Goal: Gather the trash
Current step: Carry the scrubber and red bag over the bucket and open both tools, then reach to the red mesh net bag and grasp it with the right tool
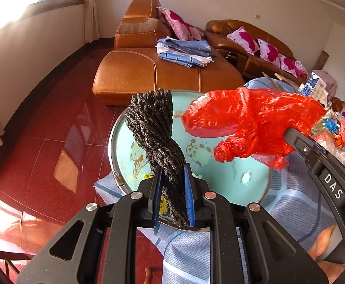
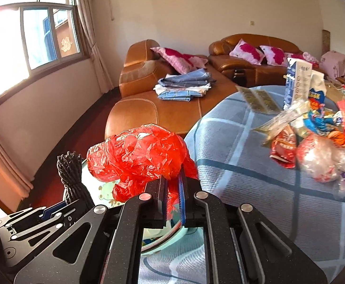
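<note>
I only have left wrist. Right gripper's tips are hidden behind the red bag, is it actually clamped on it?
Observer: Yes. Right wrist view shows the right gripper with its jaws shut on the red plastic bag.
Operator: More trash left on the table? I barely see its far side.
Observer: Yes, a pile of snack wrappers lies on the blue checked tablecloth, right of the bag.
Operator: Anything standing there?
Observer: A blue-and-white carton stands upright behind the wrappers.
</note>
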A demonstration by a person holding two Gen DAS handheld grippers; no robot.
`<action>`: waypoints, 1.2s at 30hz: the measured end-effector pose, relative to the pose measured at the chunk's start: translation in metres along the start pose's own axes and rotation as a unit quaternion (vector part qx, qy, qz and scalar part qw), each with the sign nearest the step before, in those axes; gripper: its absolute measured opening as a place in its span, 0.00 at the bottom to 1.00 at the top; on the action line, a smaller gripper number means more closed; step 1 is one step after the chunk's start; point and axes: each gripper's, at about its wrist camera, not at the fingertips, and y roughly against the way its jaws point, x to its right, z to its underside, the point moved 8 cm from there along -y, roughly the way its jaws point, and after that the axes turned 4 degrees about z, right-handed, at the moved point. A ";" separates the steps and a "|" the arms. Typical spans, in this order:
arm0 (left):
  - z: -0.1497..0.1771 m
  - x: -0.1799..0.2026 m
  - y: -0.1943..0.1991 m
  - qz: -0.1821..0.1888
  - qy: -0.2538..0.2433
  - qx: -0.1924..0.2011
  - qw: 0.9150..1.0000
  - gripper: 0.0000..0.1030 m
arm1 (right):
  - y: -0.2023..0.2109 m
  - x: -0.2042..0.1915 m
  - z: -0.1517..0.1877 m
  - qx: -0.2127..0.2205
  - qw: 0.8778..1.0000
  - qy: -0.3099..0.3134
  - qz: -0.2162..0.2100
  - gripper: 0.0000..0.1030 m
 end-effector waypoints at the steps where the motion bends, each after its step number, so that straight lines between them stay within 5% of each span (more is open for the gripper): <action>1: 0.001 0.000 -0.002 -0.001 0.000 -0.002 1.000 0.17 | -0.003 -0.001 0.000 -0.002 1.000 0.000 -0.003 0.09; 2: 0.001 0.000 -0.004 -0.002 0.000 -0.003 1.000 0.17 | -0.005 -0.002 0.001 -0.003 1.000 -0.001 -0.005 0.11; 5: 0.000 0.002 -0.011 -0.003 0.000 -0.010 1.000 0.17 | -0.009 -0.001 0.001 -0.005 1.000 -0.002 -0.019 0.39; 9: -0.001 0.001 -0.014 -0.007 -0.001 -0.010 1.000 0.23 | -0.002 0.006 -0.003 0.008 1.000 -0.007 -0.014 0.40; 14: -0.005 -0.006 -0.005 -0.030 -0.001 0.008 1.000 0.66 | 0.017 0.028 -0.005 0.030 0.999 -0.036 0.008 0.47; 16: -0.004 -0.010 0.002 -0.049 0.000 0.016 0.999 0.74 | 0.028 0.039 -0.002 0.038 0.998 -0.047 0.019 0.54; 20: -0.001 -0.010 0.008 -0.053 0.012 0.015 0.998 0.78 | 0.041 0.054 0.008 0.038 0.997 -0.060 0.028 0.62; 36: 0.024 0.068 0.033 -0.008 -0.040 0.014 0.999 0.91 | 0.089 0.110 0.032 0.036 0.992 -0.099 0.071 0.62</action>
